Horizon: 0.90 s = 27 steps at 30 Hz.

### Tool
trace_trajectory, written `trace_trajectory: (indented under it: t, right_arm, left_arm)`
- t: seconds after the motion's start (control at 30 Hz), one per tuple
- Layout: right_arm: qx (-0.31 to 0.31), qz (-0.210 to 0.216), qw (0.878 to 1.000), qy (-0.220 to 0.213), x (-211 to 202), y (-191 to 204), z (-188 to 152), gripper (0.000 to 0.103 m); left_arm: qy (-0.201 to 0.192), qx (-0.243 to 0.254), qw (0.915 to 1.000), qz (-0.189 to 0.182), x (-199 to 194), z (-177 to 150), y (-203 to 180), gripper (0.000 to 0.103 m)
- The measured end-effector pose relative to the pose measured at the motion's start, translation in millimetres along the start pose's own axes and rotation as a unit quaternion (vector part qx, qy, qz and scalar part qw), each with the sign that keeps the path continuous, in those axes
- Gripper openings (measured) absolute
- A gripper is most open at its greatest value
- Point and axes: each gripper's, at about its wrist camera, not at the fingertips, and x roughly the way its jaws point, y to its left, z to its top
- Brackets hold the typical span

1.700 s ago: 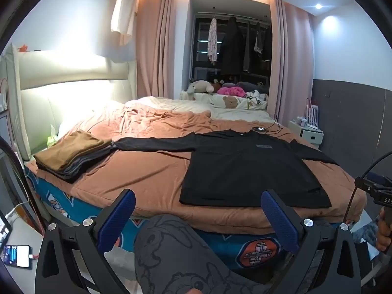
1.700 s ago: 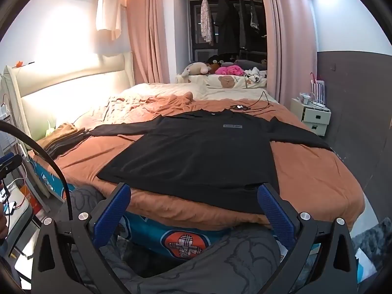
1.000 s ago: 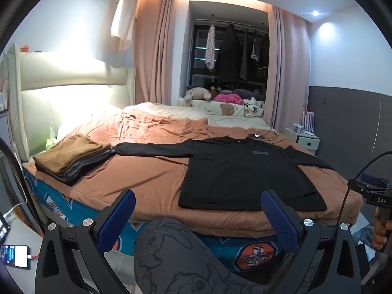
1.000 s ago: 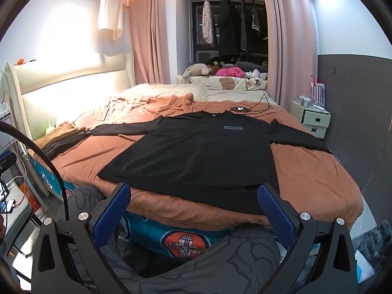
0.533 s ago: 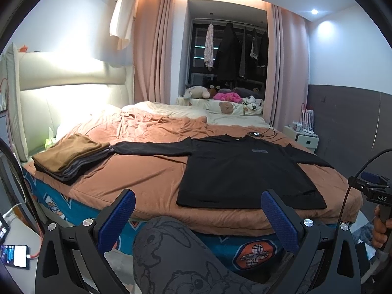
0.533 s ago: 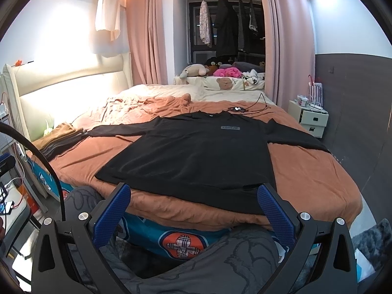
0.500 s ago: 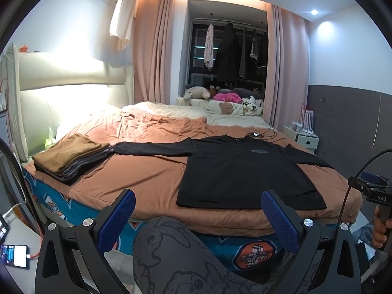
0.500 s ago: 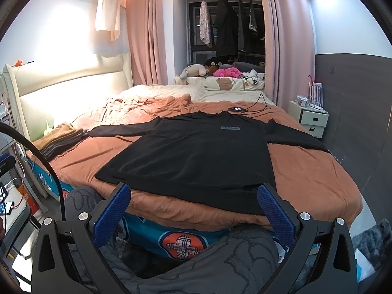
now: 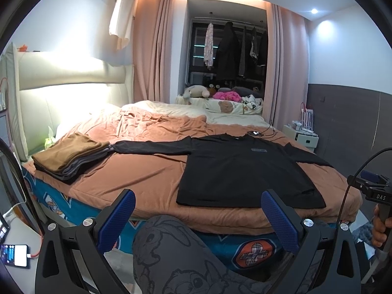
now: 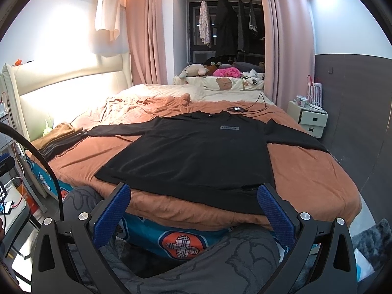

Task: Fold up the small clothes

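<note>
A black long-sleeved shirt (image 9: 245, 171) (image 10: 196, 154) lies spread flat on the bed's orange-brown cover (image 9: 137, 178) (image 10: 313, 181), both sleeves stretched out sideways and its hem near the front edge. My left gripper (image 9: 198, 216) is open and empty, held back from the bed above a person's knee in grey printed trousers (image 9: 176, 252). My right gripper (image 10: 194, 210) is also open and empty, just short of the shirt's hem. The right gripper's handle (image 9: 377, 196) shows at the far right of the left wrist view.
A stack of folded brown and grey clothes (image 9: 68, 156) (image 10: 58, 138) sits at the bed's left corner, touching the shirt's sleeve end. Cables and a small device (image 10: 237, 109) lie beyond the collar. A white nightstand (image 10: 308, 118) stands right; a phone (image 9: 14, 258) charges at left.
Both views have shifted slightly: the cameras tilted up a little and the bed sits lower in frame. The shirt has not moved and both grippers stay open.
</note>
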Motion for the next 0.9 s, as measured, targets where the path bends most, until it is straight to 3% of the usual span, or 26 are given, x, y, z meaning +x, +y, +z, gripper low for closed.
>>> trace_trajectory:
  t: [0.9]
  right_arm:
    - [0.000,0.002,1.000,0.012,11.5,5.5,12.0,0.103]
  left_arm:
    - [0.001,-0.016,0.9998,-0.010,9.4,1.8,18.9,0.103]
